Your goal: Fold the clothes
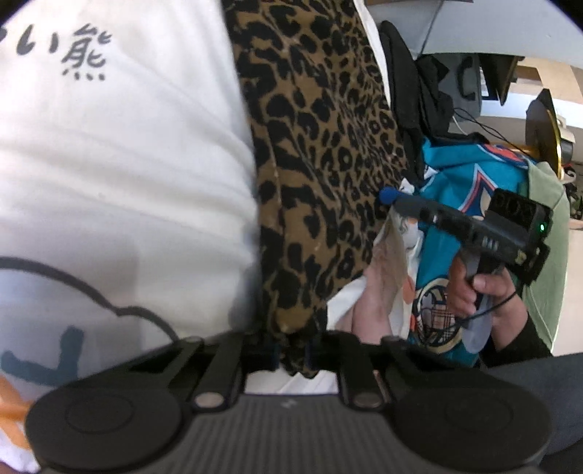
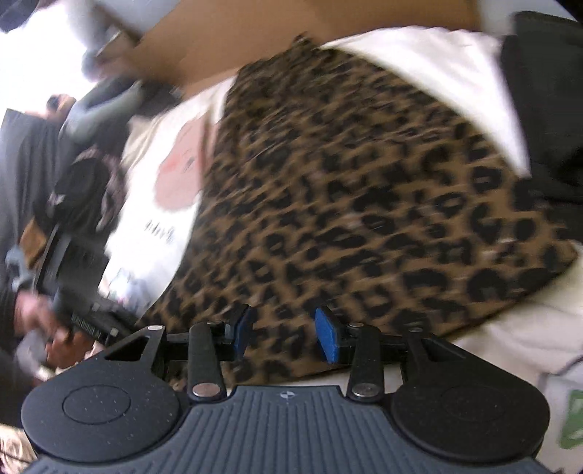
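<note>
A leopard-print garment point(image 1: 320, 164) lies over a white printed T-shirt point(image 1: 120, 164). My left gripper point(image 1: 295, 355) is shut on the near edge of the leopard garment, which bunches between its fingers. In the right wrist view the leopard garment point(image 2: 364, 204) fills the middle, blurred. My right gripper point(image 2: 284, 328) is open, its blue pads point(image 2: 328, 335) apart just above the cloth's near edge. The right gripper also shows in the left wrist view point(image 1: 386, 195), held in a hand beside the leopard garment.
A pile of other clothes lies to the right: a black garment point(image 1: 411, 91), a teal printed one point(image 1: 455, 204), a pale green one point(image 1: 546, 226). A brown surface point(image 2: 291, 32) lies beyond the clothes. The left gripper's body point(image 2: 73, 277) shows at the left.
</note>
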A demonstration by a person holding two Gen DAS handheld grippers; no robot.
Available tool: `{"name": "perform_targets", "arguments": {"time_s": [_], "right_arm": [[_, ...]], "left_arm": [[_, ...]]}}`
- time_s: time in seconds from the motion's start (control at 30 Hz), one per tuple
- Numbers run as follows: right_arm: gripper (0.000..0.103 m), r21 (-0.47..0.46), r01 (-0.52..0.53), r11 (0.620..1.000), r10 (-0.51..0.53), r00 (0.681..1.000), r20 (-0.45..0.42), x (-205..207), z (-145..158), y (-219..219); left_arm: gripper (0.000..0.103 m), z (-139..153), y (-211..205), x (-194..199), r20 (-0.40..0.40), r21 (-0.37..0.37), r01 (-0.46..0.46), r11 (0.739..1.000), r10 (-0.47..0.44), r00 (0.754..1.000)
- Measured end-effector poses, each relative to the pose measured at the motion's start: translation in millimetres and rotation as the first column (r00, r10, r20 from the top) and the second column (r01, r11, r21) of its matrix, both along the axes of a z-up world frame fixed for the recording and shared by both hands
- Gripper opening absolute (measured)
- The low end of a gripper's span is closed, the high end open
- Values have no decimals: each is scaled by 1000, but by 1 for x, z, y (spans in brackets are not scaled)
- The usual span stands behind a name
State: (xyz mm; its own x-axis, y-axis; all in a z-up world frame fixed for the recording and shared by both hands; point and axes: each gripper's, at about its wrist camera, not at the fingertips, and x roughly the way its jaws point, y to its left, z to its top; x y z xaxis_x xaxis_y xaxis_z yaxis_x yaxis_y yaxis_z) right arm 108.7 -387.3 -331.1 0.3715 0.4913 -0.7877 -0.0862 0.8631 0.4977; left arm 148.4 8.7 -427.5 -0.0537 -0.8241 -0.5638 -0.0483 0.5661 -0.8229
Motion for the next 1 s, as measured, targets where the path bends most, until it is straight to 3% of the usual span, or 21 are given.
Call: {"name": "perform_targets", "arguments": {"time_s": [0.3,0.57,1.0], "right_arm": [[45,-91,197,976,-193,980,51,-12,3,-61],[46,-159,338,928,-332,941,61,-12,-1,-105],[47,-135,215,967,-215,977,17,21,-34,-111]], "left_arm": [[5,21,16,3,41,4,7,1000,-7,999],[5,35,32,3,61,41,39,998,-42,997],[5,43,44,8,74,75,8,997,-14,997]]}}
